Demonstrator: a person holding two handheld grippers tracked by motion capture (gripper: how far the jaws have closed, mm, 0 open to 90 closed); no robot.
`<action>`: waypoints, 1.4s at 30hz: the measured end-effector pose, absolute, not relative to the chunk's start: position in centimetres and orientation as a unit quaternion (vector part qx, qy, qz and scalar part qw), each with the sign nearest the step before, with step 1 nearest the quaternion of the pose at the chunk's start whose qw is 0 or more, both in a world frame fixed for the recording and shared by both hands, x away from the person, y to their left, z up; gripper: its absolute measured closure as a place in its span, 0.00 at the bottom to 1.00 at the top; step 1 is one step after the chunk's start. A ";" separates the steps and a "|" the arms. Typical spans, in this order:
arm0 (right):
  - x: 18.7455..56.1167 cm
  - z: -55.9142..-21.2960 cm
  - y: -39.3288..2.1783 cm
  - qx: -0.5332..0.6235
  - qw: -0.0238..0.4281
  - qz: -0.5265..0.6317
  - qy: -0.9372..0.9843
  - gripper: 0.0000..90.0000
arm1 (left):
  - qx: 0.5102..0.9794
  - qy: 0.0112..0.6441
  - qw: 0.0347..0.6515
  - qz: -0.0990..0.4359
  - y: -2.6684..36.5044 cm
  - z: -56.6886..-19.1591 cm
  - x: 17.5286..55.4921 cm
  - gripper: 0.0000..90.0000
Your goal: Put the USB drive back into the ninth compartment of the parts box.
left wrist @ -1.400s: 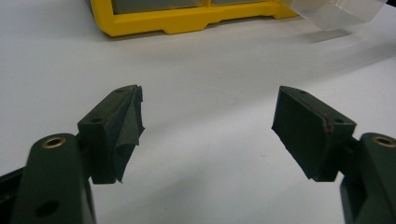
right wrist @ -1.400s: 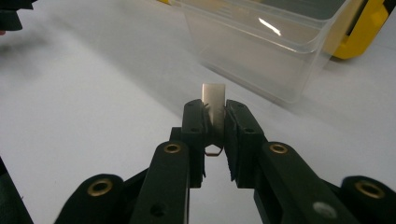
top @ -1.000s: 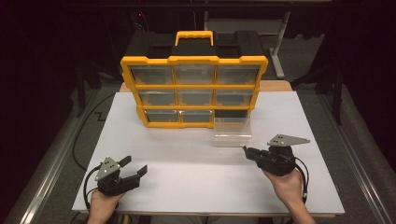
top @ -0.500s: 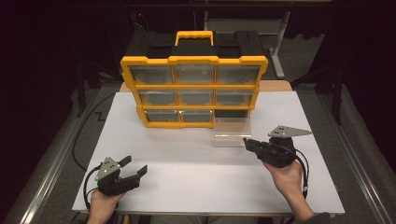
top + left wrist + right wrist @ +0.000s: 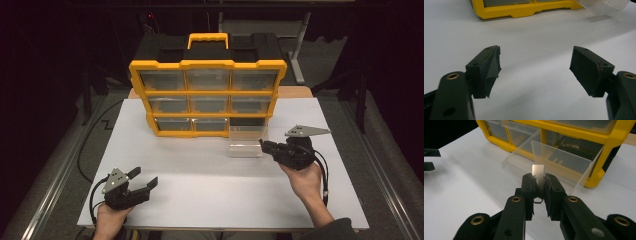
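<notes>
Room dark beyond the lit white bench (image 5: 200, 195). Grey floor (image 5: 65, 165) either side, with a black cable (image 5: 92, 135) at left. Metal stand (image 5: 298, 47) behind.

Drawer (image 5: 246, 142) before organizer (image 5: 207, 97) — on table (image 5: 210, 200)

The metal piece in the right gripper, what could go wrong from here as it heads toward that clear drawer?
The right gripper pinches the thin metal piece by its lower end alone, so it could twist or slip out before release. The clear drawer sits loose on the white table in front of the yellow organizer; a nudge from the jaws might slide or tip it. The left gripper is open and apart from it, so nothing steadies the drawer.
</notes>
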State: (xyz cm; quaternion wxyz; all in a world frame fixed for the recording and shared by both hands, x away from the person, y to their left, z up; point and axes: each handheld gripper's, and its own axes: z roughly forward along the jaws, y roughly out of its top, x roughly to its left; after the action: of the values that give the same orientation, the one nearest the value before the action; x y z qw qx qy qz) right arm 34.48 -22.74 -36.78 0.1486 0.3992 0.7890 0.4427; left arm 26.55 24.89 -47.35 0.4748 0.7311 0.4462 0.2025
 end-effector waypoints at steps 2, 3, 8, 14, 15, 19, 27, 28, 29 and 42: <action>34.8 -36.6 -22.5 0.399 0.149 0.441 0.790 0.88 | 0.731 0.446 0.475 0.202 24.9 -47.4 26.6 0.28; 35.0 -36.5 -22.4 0.400 0.149 0.441 0.790 0.88 | 0.731 0.446 0.475 0.202 24.9 -47.4 26.6 0.28; 35.8 -36.5 -21.8 0.401 0.150 0.432 0.794 0.88 | 0.731 0.446 0.475 0.202 24.9 -47.4 26.5 0.28; 36.6 -36.8 -21.5 0.406 0.150 0.428 0.793 0.88 | 0.731 0.446 0.475 0.202 24.9 -47.4 26.6 0.28; 36.7 -36.8 -21.5 0.406 0.150 0.427 0.793 0.88 | 0.731 0.446 0.476 0.202 24.9 -47.4 26.6 0.28; 37.1 -36.9 -21.3 0.408 0.154 0.426 0.793 0.88 | 0.731 0.446 0.475 0.202 24.9 -47.4 26.6 0.28; 38.1 -37.1 -20.5 0.407 0.161 0.421 0.794 0.88 | 0.731 0.446 0.475 0.202 24.9 -47.4 26.6 0.28; 38.2 -37.1 -20.3 0.407 0.162 0.420 0.795 0.88 | 0.731 0.446 0.475 0.202 24.9 -47.4 26.6 0.28; 38.3 -37.2 -20.2 0.407 0.162 0.420 0.795 0.87 | 0.731 0.446 0.475 0.202 24.9 -47.4 26.6 0.28; 38.3 -37.1 -20.3 0.402 0.173 0.420 0.795 0.58 | 0.731 0.445 0.476 0.202 24.9 -47.3 26.5 0.28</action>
State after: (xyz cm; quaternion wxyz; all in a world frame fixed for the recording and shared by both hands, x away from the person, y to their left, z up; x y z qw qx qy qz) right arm 38.27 -20.29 -37.10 0.1728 0.4024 0.7949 0.4199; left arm 26.54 24.89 -47.35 0.4756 0.7312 0.4455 0.2019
